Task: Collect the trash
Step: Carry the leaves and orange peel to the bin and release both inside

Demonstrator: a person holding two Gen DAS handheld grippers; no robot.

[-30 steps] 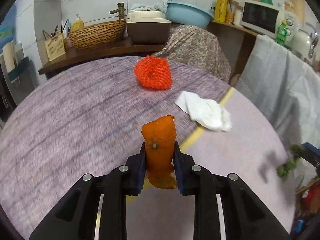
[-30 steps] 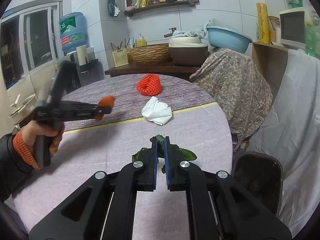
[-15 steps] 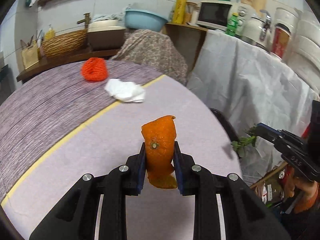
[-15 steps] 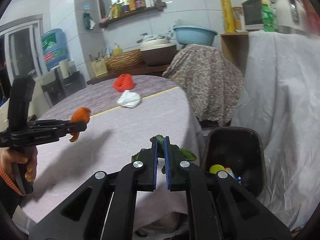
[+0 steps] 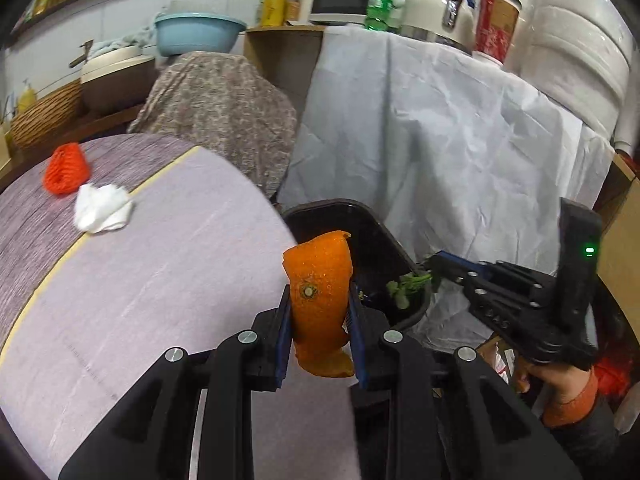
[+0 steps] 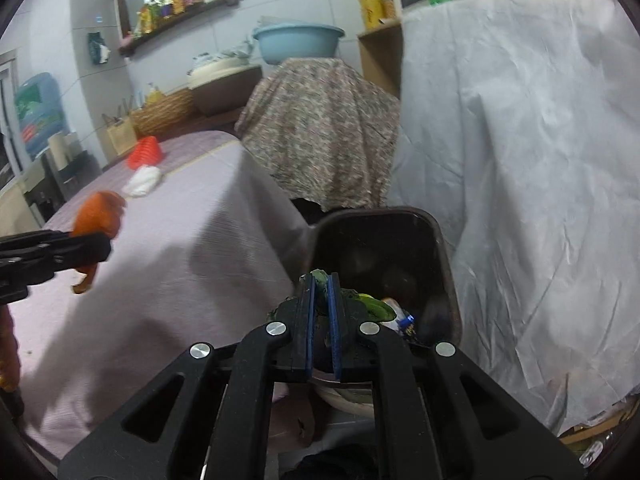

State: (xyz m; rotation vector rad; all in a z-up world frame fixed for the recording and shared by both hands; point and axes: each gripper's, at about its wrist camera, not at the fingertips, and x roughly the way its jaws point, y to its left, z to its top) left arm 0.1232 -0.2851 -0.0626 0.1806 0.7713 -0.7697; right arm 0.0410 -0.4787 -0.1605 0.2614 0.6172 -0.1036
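My left gripper (image 5: 318,304) is shut on an orange peel (image 5: 319,280) and holds it above the table edge, beside the black trash bin (image 5: 372,236). My right gripper (image 6: 320,286) is shut on a green vegetable scrap (image 6: 370,306) over the near rim of the bin (image 6: 440,248). In the left wrist view the right gripper (image 5: 434,270) holds the greens (image 5: 406,284) over the bin. A white crumpled tissue (image 5: 102,208) and a red net (image 5: 64,168) lie on the table. The left gripper with the peel (image 6: 98,216) shows at the left of the right wrist view.
The round table (image 5: 140,280) has a lilac cloth. A white sheet (image 5: 440,140) drapes furniture behind the bin. A floral cloth (image 5: 216,108) covers something beyond. The bin holds some trash (image 6: 400,316).
Both grippers swung right from over the table toward the bin, still holding their pieces. The right gripper now hangs over the bin; the peel is at the table edge.
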